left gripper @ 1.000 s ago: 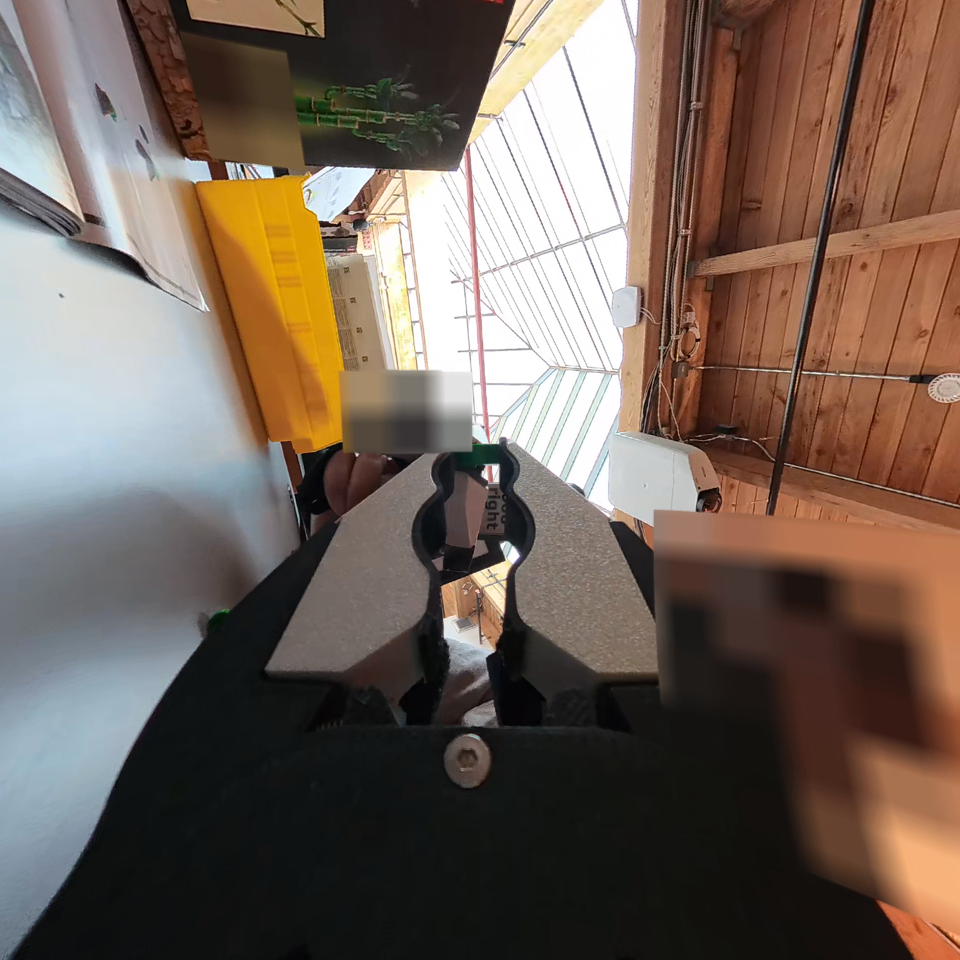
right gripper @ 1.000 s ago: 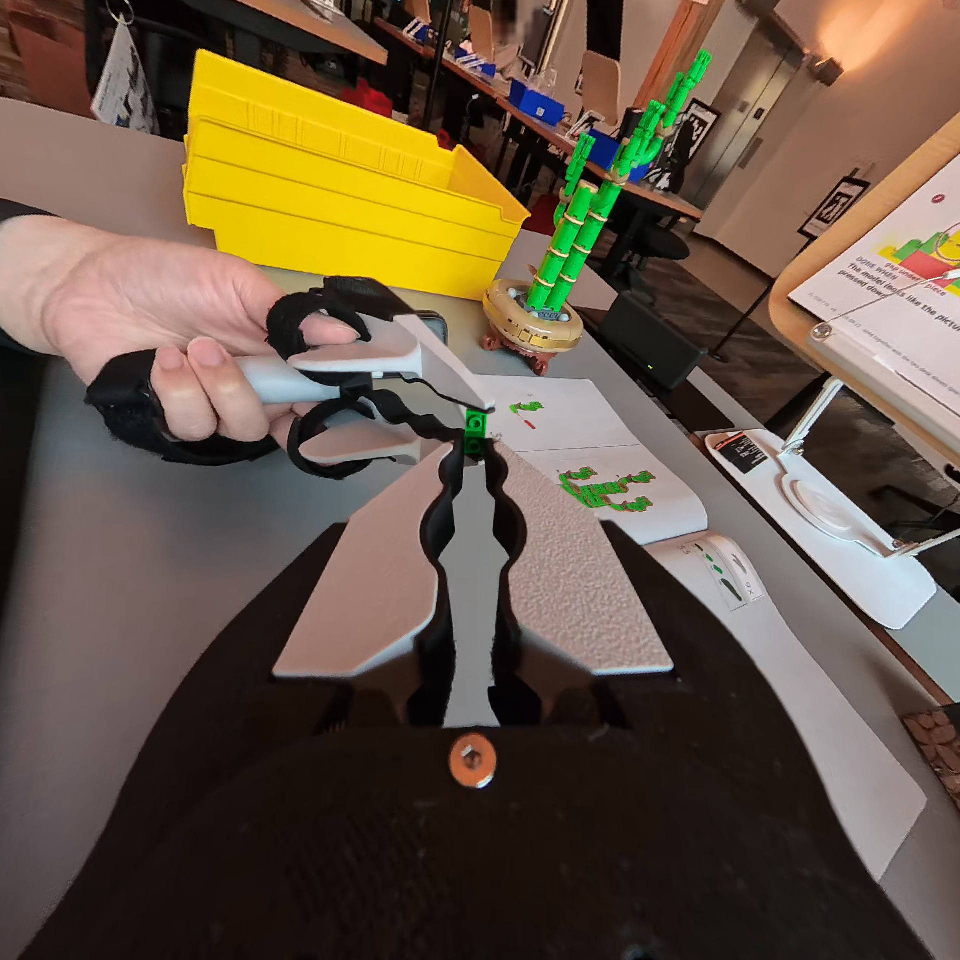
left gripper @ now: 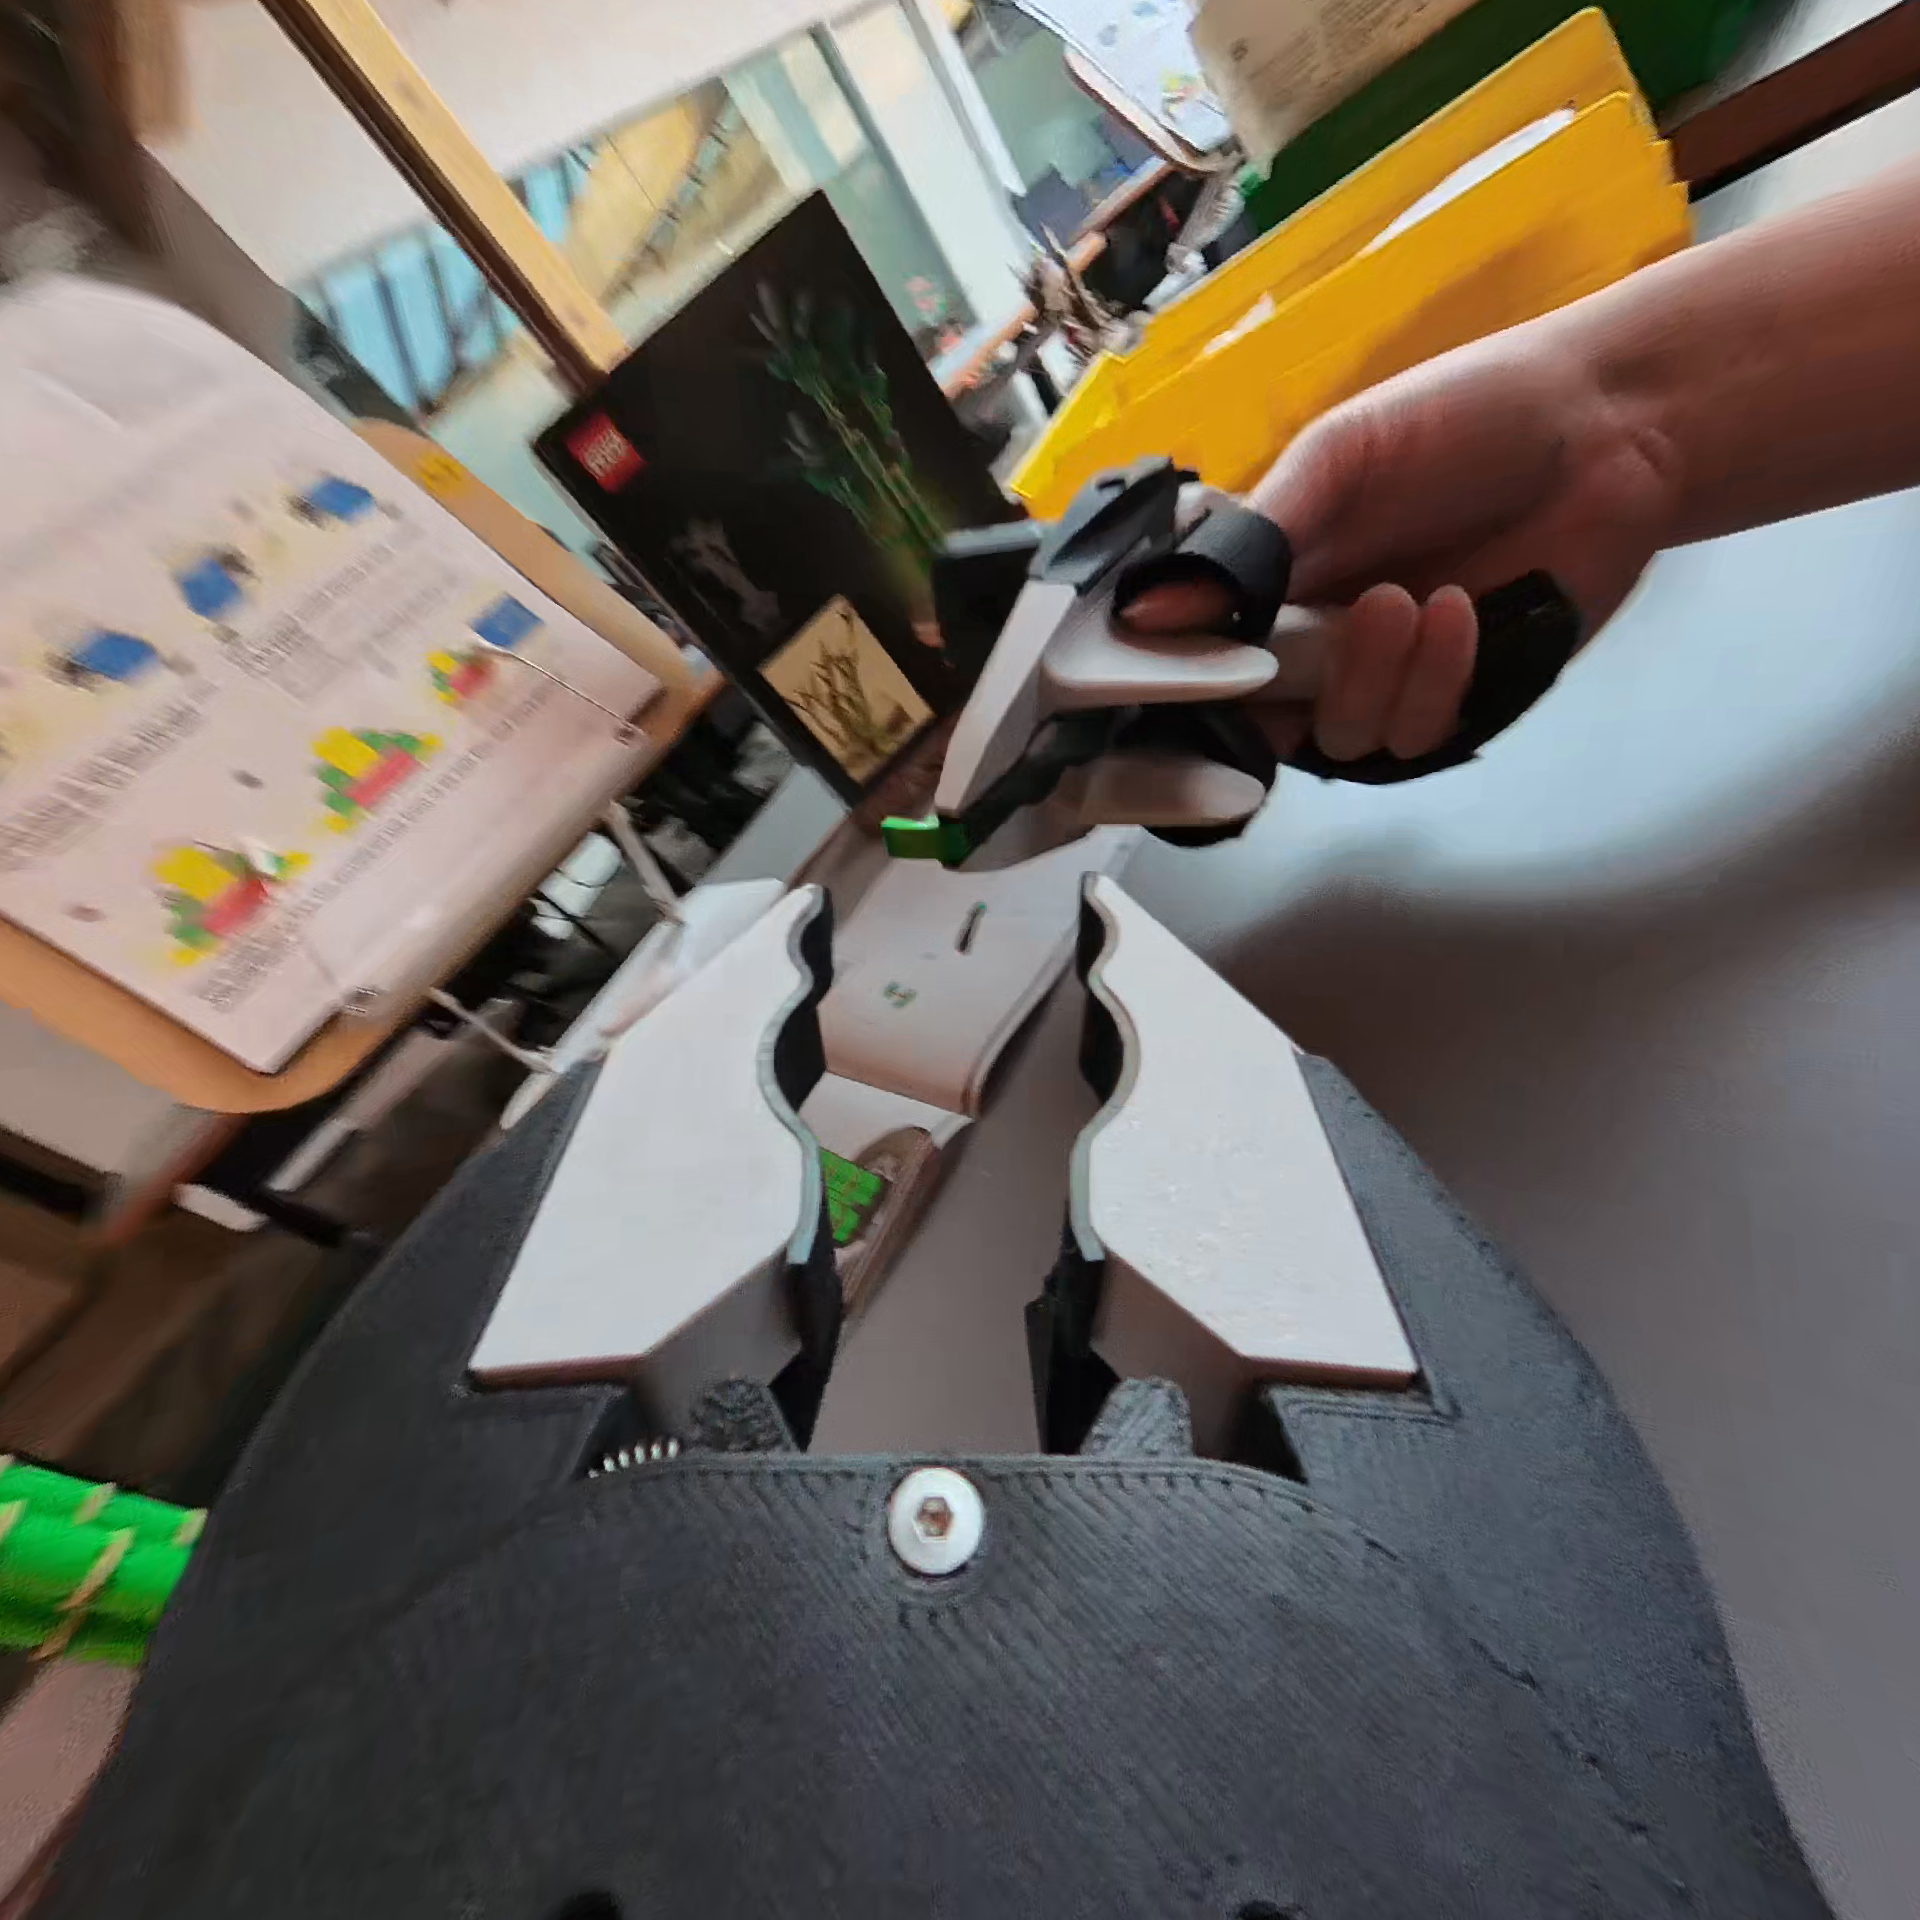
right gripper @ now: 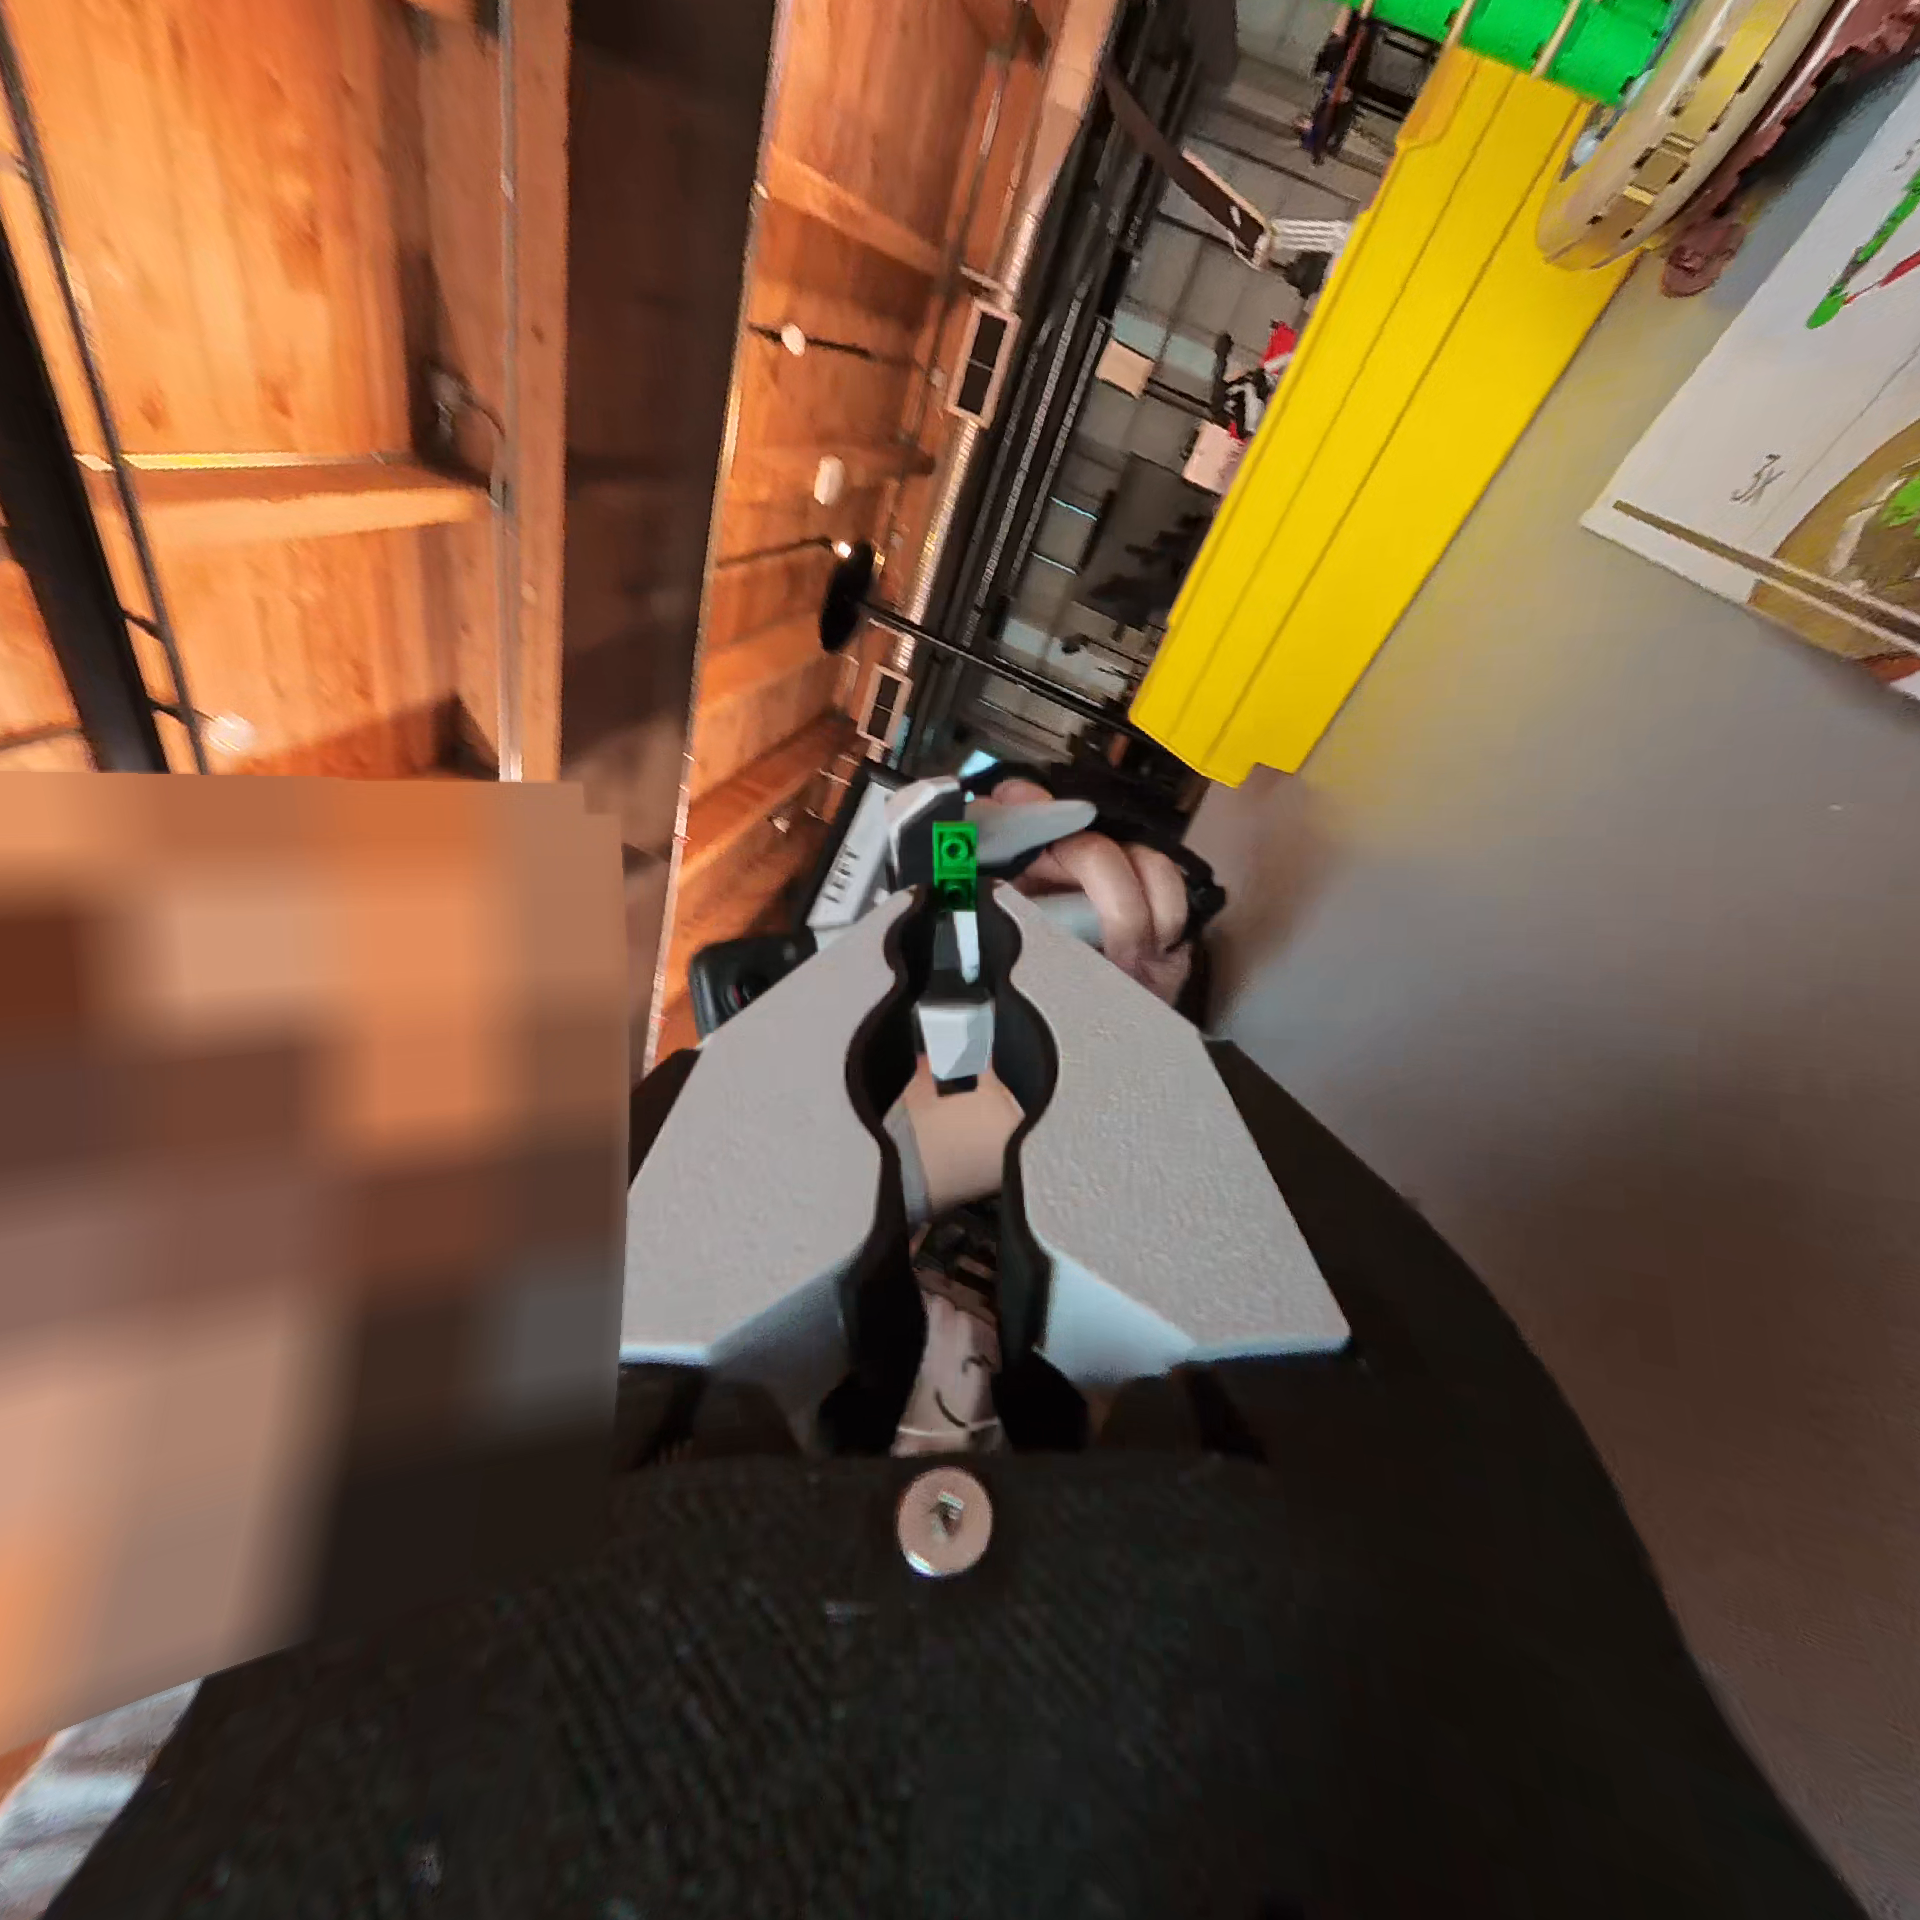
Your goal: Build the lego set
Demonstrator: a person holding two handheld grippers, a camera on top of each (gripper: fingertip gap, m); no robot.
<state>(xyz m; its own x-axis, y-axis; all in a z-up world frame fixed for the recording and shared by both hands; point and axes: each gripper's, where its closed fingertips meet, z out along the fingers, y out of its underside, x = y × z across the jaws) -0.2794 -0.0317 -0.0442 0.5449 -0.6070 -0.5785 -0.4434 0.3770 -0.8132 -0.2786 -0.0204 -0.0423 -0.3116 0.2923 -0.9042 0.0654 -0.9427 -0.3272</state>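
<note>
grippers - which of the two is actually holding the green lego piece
The right hand-held gripper: its fingers are shut on the small green lego piece at the tips. The left hand-held gripper is open with nothing between its fingers.

glossy green plastic brick (right gripper: 954,854), matt grey tongs (left gripper: 951,920)

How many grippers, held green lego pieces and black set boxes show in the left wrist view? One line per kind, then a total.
Grippers: 2, left gripper and right gripper
Held green lego piece: 1
Black set box: 1
Total: 4
</note>
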